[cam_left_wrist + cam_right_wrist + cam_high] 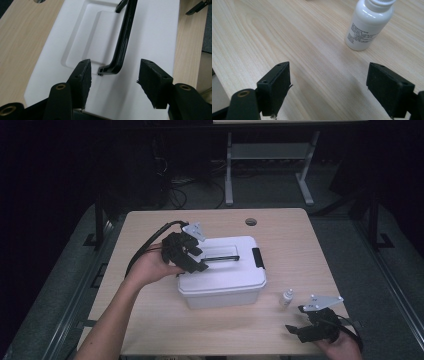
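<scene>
A white plastic box (222, 282) with a white lid (152, 37) sits mid-table. Its black carry handle (123, 40) lies along the lid top. My left gripper (192, 260) hovers over the lid's left end, open, with the near end of the handle between its jaws but not touched (113, 77). A black latch (258, 257) shows on the box's right side. A small white bottle (286, 298) stands right of the box; in the right gripper view the bottle (368, 25) is ahead and right. My right gripper (295, 332) rests open near the front right edge, holding nothing (328, 87).
The light wooden table (150, 320) has a round cable hole (251, 222) at the back. A desk frame (270, 160) stands on the floor beyond. The table's front edge is close under my right gripper.
</scene>
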The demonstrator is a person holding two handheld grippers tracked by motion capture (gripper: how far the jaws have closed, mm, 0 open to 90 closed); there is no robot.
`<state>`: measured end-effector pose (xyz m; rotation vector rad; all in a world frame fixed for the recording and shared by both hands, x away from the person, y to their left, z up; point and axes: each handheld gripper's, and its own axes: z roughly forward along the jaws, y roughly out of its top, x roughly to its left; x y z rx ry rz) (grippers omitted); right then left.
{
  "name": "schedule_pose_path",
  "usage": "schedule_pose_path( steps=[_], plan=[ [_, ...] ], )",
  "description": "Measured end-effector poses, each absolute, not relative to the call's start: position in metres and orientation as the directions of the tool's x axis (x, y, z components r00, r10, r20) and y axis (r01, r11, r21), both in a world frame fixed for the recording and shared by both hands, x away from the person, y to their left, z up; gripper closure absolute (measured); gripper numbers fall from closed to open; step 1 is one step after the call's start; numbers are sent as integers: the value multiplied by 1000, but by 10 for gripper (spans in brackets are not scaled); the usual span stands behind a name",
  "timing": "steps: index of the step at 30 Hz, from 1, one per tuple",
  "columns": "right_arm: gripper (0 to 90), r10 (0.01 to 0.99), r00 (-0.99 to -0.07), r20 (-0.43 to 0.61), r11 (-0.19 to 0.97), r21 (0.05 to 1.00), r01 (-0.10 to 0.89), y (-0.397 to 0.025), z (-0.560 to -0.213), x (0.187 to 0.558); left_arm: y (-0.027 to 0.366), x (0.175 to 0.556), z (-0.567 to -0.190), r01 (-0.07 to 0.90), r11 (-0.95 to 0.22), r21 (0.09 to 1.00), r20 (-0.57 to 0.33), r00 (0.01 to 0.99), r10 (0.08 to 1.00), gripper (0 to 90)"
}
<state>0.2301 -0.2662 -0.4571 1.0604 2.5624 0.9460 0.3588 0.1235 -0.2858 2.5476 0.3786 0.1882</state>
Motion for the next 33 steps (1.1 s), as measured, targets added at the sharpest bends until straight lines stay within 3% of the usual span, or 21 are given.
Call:
schedule_pose_path(
  steps=[7,33],
  plan=[
    [188,692,-720,47,536,634,557,-266,-457,231,109,363,-285,200,-826,527,58,961,270,541],
    [188,694,-717,67,521,641,564,-271,-458,230,86,389,-280,207,-839,503,35,965,259,659]
  ],
)
